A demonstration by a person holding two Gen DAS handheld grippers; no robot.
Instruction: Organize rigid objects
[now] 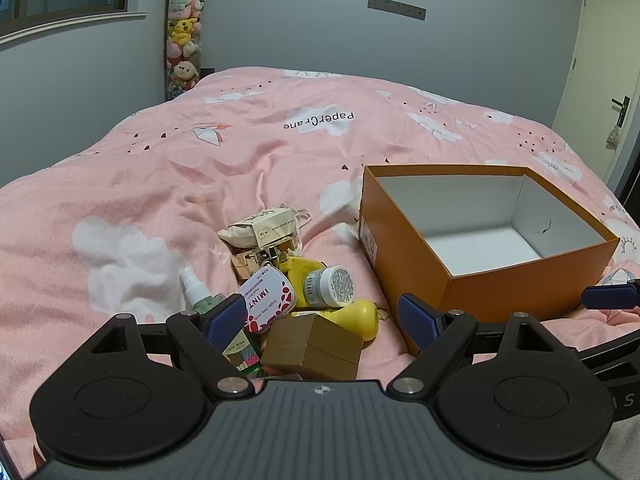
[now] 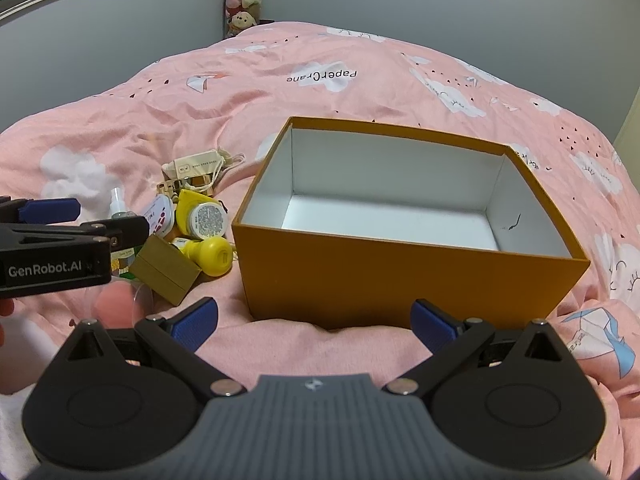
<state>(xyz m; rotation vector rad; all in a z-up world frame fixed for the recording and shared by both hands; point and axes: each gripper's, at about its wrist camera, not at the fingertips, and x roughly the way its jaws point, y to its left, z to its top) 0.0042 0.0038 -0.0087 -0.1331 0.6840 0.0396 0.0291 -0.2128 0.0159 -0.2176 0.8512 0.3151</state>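
A pile of small rigid objects lies on the pink bed: a brown cardboard box point(image 1: 314, 346), a yellow bulb-shaped bottle point(image 1: 358, 318), a silver-lidded jar point(image 1: 330, 286), a white IMINT tin point(image 1: 270, 300), a spray bottle point(image 1: 196, 290) and a cream tagged pouch point(image 1: 260, 222). My left gripper point(image 1: 322, 322) is open and empty, just above the brown box. An empty orange box point(image 2: 408, 264) stands to the right of the pile. My right gripper point(image 2: 314, 320) is open and empty, in front of the orange box's near wall. The pile also shows in the right wrist view point(image 2: 188, 224).
The pink quilt point(image 1: 240, 148) covers the whole bed. A hanging column of plush toys point(image 1: 184, 40) is at the far wall. A door point(image 1: 600, 80) is at the right. The left gripper's body point(image 2: 52, 248) shows at the left of the right wrist view.
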